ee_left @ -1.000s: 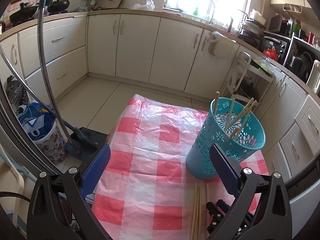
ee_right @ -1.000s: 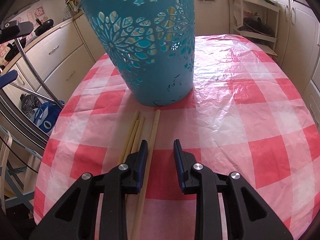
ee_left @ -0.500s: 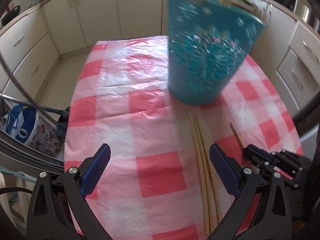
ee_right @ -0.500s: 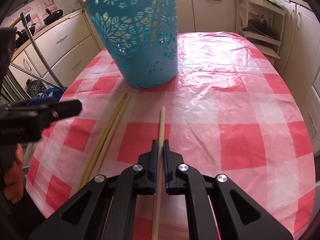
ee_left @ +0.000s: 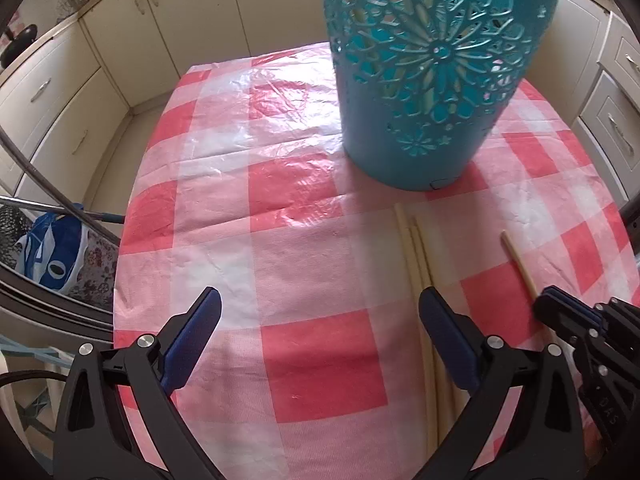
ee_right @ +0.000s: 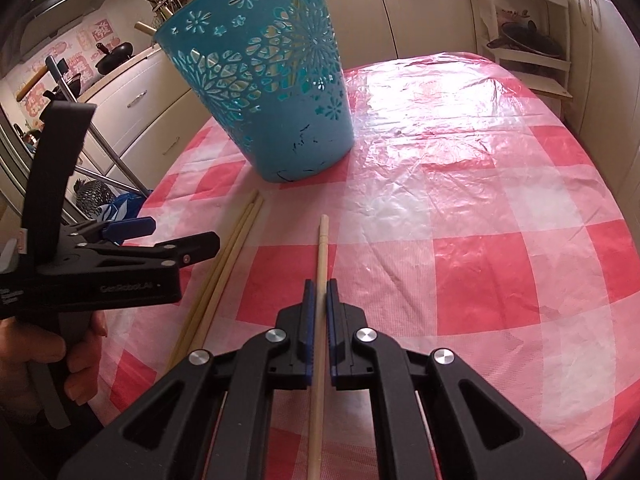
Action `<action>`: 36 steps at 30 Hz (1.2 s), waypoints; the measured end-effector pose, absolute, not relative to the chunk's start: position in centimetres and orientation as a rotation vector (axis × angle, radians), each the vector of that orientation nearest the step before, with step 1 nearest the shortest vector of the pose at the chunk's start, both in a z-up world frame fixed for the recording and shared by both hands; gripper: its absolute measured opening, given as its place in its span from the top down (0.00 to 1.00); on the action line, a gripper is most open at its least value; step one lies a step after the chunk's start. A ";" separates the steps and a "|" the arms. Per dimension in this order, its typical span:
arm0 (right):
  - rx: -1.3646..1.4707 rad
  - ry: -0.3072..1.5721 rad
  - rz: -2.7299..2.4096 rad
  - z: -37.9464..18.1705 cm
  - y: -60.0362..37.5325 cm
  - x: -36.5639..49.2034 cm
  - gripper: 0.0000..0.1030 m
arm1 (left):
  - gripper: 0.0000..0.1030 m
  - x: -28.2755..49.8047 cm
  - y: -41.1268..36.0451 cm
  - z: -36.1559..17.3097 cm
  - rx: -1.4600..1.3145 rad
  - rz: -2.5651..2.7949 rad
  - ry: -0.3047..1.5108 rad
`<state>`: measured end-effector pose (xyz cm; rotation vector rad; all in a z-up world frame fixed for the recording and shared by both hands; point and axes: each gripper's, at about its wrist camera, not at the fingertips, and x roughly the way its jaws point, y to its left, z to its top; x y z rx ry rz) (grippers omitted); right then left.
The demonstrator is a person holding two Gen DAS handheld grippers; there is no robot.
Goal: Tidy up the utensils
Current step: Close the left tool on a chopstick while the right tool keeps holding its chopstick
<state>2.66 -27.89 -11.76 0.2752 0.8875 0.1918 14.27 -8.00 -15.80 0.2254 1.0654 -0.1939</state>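
Observation:
A teal cut-out basket point(ee_left: 432, 72) point(ee_right: 264, 92) stands on the red-and-white checked tablecloth point(ee_left: 304, 216) and holds several wooden chopsticks. My right gripper point(ee_right: 319, 292) is shut on one wooden chopstick point(ee_right: 322, 248); it also shows in the left wrist view point(ee_left: 548, 304), where the chopstick point(ee_left: 518, 258) pokes out ahead of it. Three more chopsticks point(ee_left: 418, 248) point(ee_right: 228, 260) lie side by side on the cloth in front of the basket. My left gripper point(ee_left: 318, 312) is open and empty, low over the cloth, its right finger over those chopsticks; it appears in the right wrist view point(ee_right: 176, 240).
Cream kitchen cabinets point(ee_left: 60, 92) ring the table. A blue-and-white bag point(ee_left: 52, 252) and metal tubes point(ee_left: 48, 208) stand by the table's left edge. A white rack with a pan point(ee_right: 528, 44) stands beyond the far side.
My right gripper shut on the single chopstick and drew it away from the others. My left gripper dropped low over the cloth, close to the basket and the lying chopsticks.

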 end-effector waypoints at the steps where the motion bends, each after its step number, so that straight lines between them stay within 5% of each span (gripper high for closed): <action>1: 0.281 0.888 0.194 -11.8 -28.0 2.6 0.94 | 0.08 14.4 -8.0 -15.9 0.217 -0.195 1.062; 17: 0.327 0.888 0.213 -11.8 -28.7 2.4 0.94 | 0.08 14.6 -9.5 -16.1 0.266 -0.198 1.054; 20: 0.330 0.889 0.214 -11.8 -28.7 2.4 0.94 | 0.19 14.7 -9.5 -16.1 0.246 -0.225 1.050; 23: 0.331 0.890 0.215 -11.8 -28.8 2.4 0.94 | 0.41 14.7 -9.9 -16.0 0.226 -0.280 1.044; 28: 0.318 0.894 0.216 -11.8 -28.7 2.4 0.94 | 0.90 13.9 -10.6 -15.6 0.213 -0.367 1.044; 36: 0.221 0.908 0.203 -11.5 -27.2 3.2 0.90 | 0.93 14.5 -9.5 -15.9 0.139 -0.369 1.099</action>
